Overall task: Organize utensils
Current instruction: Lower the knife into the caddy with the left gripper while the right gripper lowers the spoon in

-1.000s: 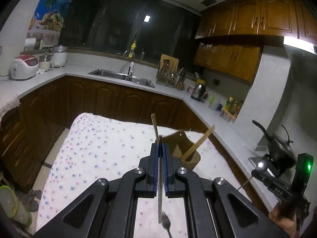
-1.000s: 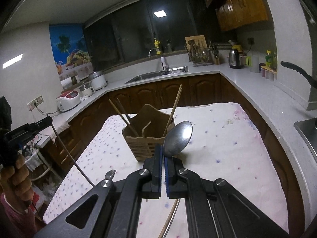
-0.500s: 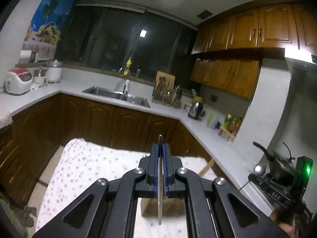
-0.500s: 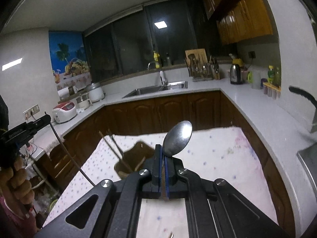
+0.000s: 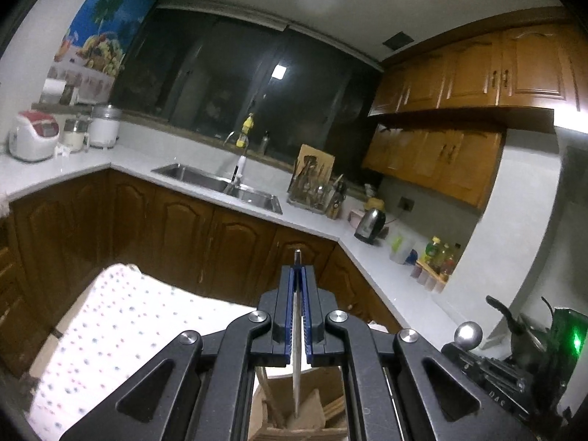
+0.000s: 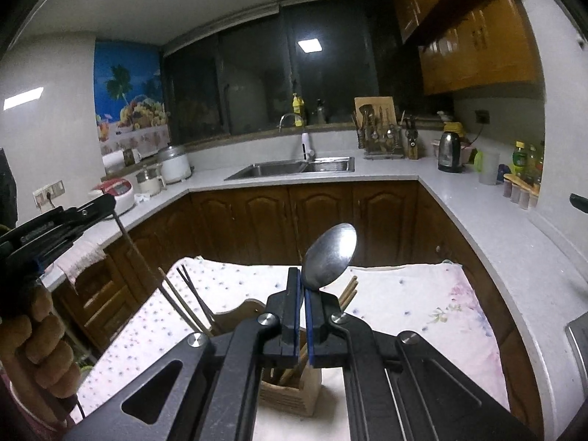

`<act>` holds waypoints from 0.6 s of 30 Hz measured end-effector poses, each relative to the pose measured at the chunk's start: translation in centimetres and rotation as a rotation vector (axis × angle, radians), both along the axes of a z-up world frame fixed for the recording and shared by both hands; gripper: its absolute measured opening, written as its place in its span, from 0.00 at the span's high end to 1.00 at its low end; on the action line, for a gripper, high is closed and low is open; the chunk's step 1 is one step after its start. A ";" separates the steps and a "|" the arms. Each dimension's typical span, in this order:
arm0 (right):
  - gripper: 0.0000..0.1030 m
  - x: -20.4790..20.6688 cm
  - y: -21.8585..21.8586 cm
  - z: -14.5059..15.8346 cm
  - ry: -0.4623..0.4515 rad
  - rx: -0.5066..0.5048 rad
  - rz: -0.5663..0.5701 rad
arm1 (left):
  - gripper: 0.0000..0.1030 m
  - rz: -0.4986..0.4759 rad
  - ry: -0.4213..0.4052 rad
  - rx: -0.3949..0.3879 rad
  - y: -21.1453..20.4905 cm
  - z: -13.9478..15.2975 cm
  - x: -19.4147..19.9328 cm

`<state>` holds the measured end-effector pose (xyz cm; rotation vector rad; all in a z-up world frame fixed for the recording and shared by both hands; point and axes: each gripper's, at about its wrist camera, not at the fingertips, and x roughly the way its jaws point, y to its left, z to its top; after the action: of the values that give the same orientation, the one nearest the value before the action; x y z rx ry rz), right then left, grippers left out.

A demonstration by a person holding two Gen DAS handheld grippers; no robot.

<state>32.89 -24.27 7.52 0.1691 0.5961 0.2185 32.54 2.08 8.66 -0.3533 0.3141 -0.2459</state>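
Left gripper: we pinch a fork handle above the wooden holder; right gripper: we pinch a spoon above that holder, mid-table.

Dim fisheye views, ceiling-light reflection in dark window, soft blur, vignetted corners.
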 end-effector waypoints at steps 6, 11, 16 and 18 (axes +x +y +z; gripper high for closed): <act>0.98 1.1 1.0 -3.1 0.045 -0.007 0.012 | 0.98 0.014 0.056 -0.009 -0.8 -3.9 3.0; 0.98 1.6 1.6 -5.5 0.087 -0.008 0.020 | 0.98 0.013 0.101 -0.003 -1.0 -5.7 4.4; 0.98 1.9 1.9 -7.3 0.120 -0.002 0.020 | 0.98 0.005 0.137 0.023 -1.6 -6.2 4.7; 0.98 2.1 1.9 -7.7 0.132 0.007 0.019 | 0.97 0.002 0.152 0.043 -2.0 -6.4 4.9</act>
<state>34.96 -22.40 -0.21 0.1855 0.7285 0.2286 37.44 0.04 2.30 -0.3307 0.4679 -0.2103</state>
